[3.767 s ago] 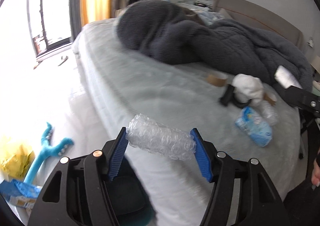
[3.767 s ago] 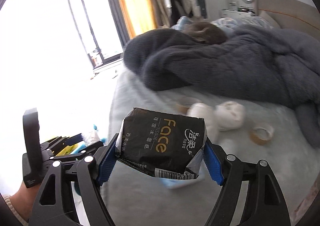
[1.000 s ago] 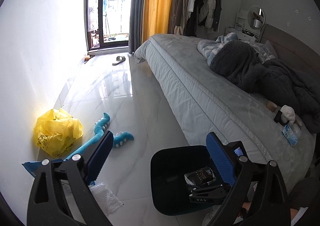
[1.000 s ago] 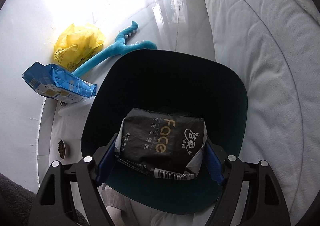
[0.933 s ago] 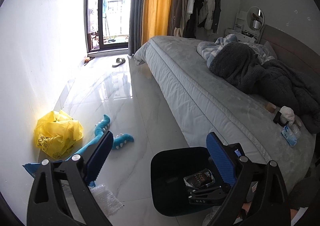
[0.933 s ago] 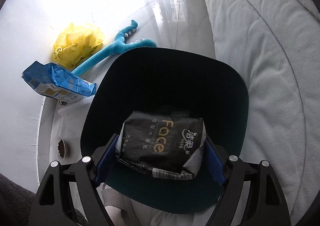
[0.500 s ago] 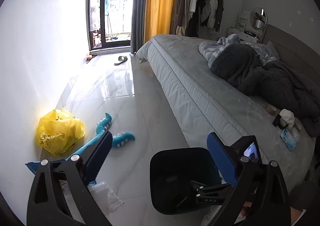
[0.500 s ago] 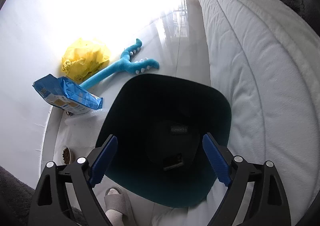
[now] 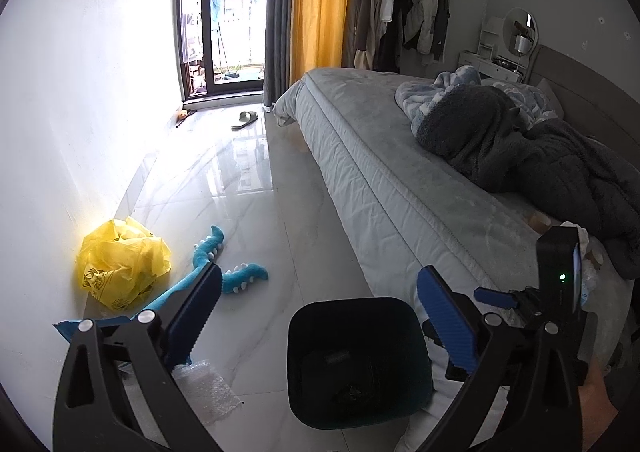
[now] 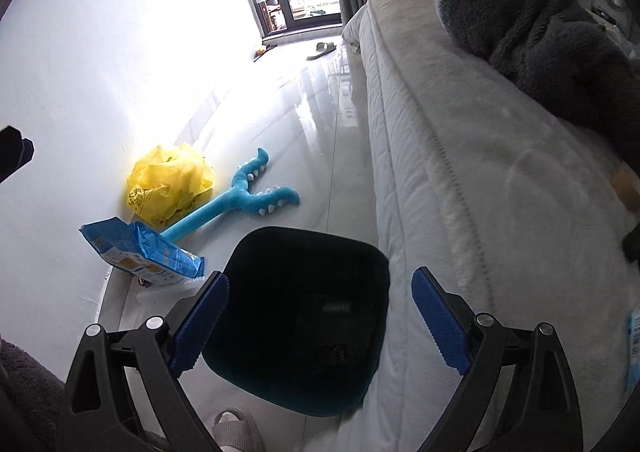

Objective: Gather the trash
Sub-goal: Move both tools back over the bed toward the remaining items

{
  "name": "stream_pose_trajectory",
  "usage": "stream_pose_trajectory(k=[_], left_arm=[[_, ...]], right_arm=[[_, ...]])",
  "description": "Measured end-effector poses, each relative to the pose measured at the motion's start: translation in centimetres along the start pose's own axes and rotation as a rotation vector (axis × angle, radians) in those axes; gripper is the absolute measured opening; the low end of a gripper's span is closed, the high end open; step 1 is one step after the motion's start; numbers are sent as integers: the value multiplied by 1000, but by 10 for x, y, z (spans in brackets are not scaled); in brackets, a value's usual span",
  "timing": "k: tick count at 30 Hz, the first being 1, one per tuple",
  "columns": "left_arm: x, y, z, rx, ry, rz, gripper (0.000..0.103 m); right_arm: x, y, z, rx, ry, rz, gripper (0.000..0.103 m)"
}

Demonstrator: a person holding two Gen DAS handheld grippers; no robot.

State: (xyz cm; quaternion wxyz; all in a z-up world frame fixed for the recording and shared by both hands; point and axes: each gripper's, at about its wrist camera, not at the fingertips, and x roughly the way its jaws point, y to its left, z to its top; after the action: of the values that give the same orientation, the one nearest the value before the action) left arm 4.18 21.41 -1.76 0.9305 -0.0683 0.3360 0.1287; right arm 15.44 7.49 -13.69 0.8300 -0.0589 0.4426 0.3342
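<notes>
A dark teal bin [image 9: 352,301] stands on the floor against the bed's side. My right gripper [image 10: 320,276] hangs above the bin [image 10: 308,231]. Its jaws are still opening and nothing is between them. Dim dark shapes lie at the bin's bottom, one with a pale label [image 10: 338,307]. My left gripper [image 9: 319,272] is open and empty, held above and behind the bin. A sheet of bubble wrap [image 9: 204,388] lies on the floor left of the bin. A blue packet [image 10: 140,252] and a yellow plastic bag [image 10: 168,180] sit by the wall.
The bed [image 10: 460,172] fills the right side, with a grey blanket [image 10: 540,20], a tape roll [image 10: 624,180] and a blue pack [image 10: 633,332] on it. A blue plush toy [image 10: 236,200] lies on the glossy floor. A slippered foot [image 10: 234,428] stands beside the bin.
The right gripper opened over the bin and the black tissue pack dropped in. That gripper then rose and tilted up towards the room. The left gripper stayed open and hardly shifted.
</notes>
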Motion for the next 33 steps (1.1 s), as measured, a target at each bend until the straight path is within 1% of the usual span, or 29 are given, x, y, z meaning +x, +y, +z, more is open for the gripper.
stream_pose_trajectory(k=[2,3,7,10,14,19,26,33], left_arm=[[1,-9,2,18,0,21,99],[0,-12,2,23,-6,11,99],[-5,-24,6,8,-24,-94,99],[-5,-33,8,17,-34,-135,99],[-7,-48,10,40,-56,-160,99],[-4,-70,11,65,-61,-189,99],[5,-103,8,102,-52,-201,99],[19,-135,2,153,-25,-221,98]], right_arm=[[-10,-6,2,9,-22,-7,95],[-14,-10,2,11,-32,-10,95],[-33,-21,4,7,-69,-30,95],[-45,-28,4,6,-88,-48,96],[-61,-43,2,3,-104,-86,96],[-81,-64,0,26,-126,-109,96],[-103,-98,-7,71,-145,-155,96],[-116,-135,-21,126,-151,-194,96]])
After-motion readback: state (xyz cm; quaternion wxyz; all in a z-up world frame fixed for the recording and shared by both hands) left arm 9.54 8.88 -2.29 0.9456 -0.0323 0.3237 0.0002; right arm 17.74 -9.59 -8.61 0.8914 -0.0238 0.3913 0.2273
